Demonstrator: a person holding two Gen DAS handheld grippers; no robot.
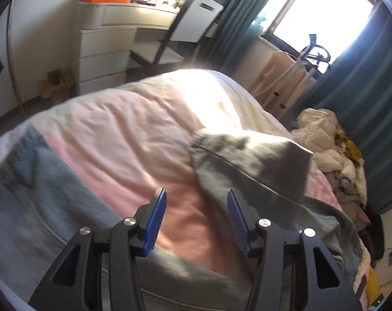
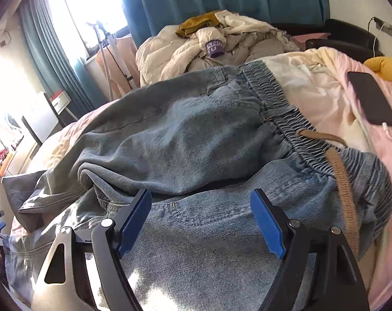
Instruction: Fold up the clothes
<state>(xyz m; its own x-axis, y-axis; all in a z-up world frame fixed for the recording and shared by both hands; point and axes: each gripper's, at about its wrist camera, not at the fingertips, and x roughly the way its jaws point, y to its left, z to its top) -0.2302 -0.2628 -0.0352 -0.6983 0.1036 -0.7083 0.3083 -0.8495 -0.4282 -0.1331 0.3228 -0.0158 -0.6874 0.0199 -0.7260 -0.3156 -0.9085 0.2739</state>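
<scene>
Right wrist view: a pair of faded blue denim jeans with a stretchy gathered waistband (image 2: 196,140) lies in a lump on the bed with the pink and cream quilt (image 2: 325,96). The waistband points toward the head of the bed, where a black phone on a white cable (image 2: 371,98) rests. A brown woven drawstring (image 2: 343,178) hangs over the waist. The right gripper (image 2: 201,207) hovers just above the jeans, its jaws wide open and holding nothing.

Left wrist view: the left gripper (image 1: 197,204) also has its jaws wide open and empty. It sits over bare quilt, with denim on both sides of it. One grey-blue trouser leg (image 1: 247,160) is flipped over near the far side of the bed, beside a pile of cream and yellow clothes (image 1: 330,140).

The fold looks like it has only just started, because the jeans are bunched up and not flat. Next, I think each gripper needs to come down and pinch an edge, perhaps the waist and a leg, then pull the jeans smooth.
</scene>
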